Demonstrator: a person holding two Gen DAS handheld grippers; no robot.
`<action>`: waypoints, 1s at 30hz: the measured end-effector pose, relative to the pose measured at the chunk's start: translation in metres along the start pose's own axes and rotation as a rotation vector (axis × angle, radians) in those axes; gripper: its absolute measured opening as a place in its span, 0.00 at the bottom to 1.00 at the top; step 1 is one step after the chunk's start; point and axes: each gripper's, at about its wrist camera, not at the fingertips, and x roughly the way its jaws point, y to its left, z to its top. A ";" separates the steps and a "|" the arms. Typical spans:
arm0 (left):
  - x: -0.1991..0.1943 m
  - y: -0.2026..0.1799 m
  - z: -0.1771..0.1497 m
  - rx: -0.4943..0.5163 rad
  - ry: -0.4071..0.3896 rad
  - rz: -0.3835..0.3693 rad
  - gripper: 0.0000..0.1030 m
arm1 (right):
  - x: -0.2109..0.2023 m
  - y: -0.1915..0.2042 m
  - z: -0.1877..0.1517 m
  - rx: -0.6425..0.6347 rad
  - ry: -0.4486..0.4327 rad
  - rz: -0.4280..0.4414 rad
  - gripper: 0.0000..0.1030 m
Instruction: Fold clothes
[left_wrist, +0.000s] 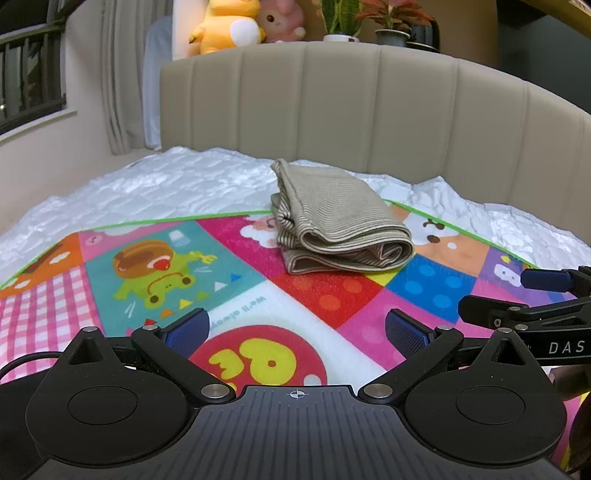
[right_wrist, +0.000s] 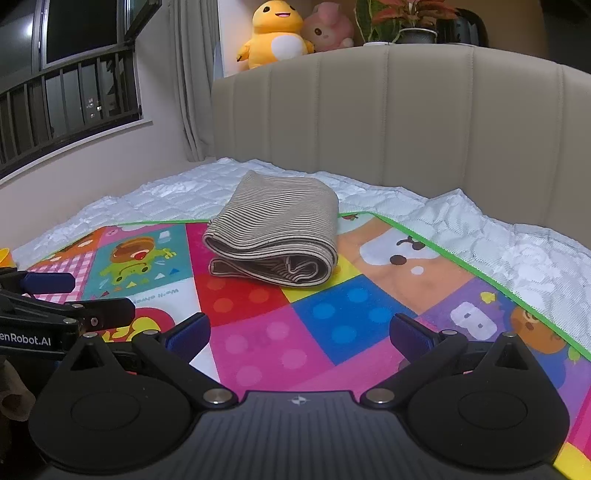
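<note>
A beige striped garment (left_wrist: 340, 221) lies folded in a compact bundle on the colourful cartoon mat (left_wrist: 155, 273), near the mat's far edge. It also shows in the right wrist view (right_wrist: 275, 236). My left gripper (left_wrist: 297, 328) is open and empty, held above the mat well short of the bundle. My right gripper (right_wrist: 299, 332) is open and empty, also short of the bundle. The right gripper shows at the right edge of the left wrist view (left_wrist: 532, 295), and the left gripper shows at the left edge of the right wrist view (right_wrist: 55, 299).
The mat lies on a white quilted bedspread (left_wrist: 177, 184) against a beige padded headboard (left_wrist: 369, 107). Plush toys (left_wrist: 236, 26) and potted plants (left_wrist: 388, 22) stand on the ledge behind it. A window with bars (right_wrist: 66, 96) is at the left.
</note>
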 end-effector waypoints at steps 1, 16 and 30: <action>0.000 0.000 0.000 -0.001 -0.002 -0.002 1.00 | 0.000 0.000 0.000 0.001 0.001 0.000 1.00; -0.004 -0.002 0.001 0.007 -0.027 0.014 1.00 | -0.002 -0.004 0.002 0.021 -0.013 0.008 1.00; -0.001 -0.003 0.000 0.007 -0.006 0.019 1.00 | -0.002 -0.002 0.002 0.020 -0.009 0.009 1.00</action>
